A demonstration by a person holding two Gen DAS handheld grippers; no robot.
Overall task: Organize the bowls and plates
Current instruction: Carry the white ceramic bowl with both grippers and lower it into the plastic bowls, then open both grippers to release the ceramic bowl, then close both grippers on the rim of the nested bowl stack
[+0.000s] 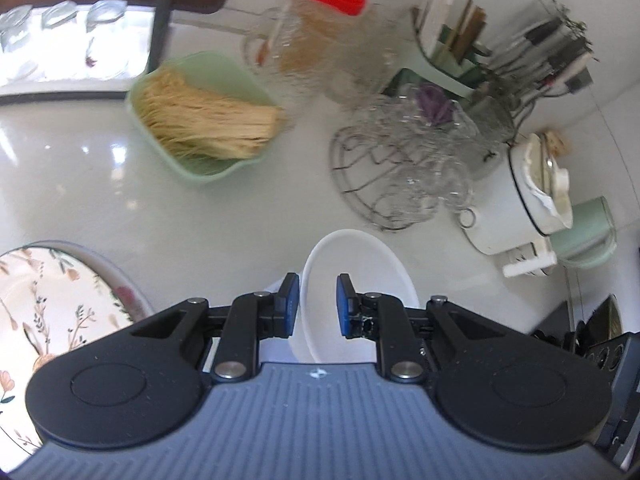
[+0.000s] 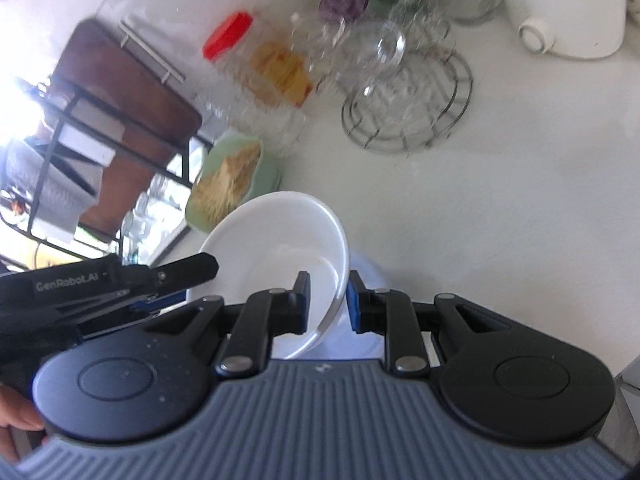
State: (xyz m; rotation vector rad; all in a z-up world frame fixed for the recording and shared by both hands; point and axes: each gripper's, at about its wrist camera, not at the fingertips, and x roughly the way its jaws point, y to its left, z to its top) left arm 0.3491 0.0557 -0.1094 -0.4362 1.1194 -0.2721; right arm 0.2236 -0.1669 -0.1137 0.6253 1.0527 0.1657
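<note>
A white bowl [image 1: 360, 276] [image 2: 276, 240] is tilted on its edge above the white counter. My left gripper [image 1: 318, 304] has its fingers on either side of the bowl's rim with a gap showing. My right gripper [image 2: 328, 300] straddles the opposite rim, fingers close to it with a small gap on the right side. The left gripper [image 2: 120, 280] also shows in the right wrist view at the bowl's left edge. A floral plate [image 1: 52, 320] lies on the counter at lower left.
A green dish of dried noodles [image 1: 204, 120], a red-lidded jar [image 1: 320, 28], a wire rack of glass cups [image 1: 404, 164], a white pot [image 1: 524, 204], a green mug [image 1: 588, 232] and a utensil holder [image 1: 452, 44] crowd the back of the counter.
</note>
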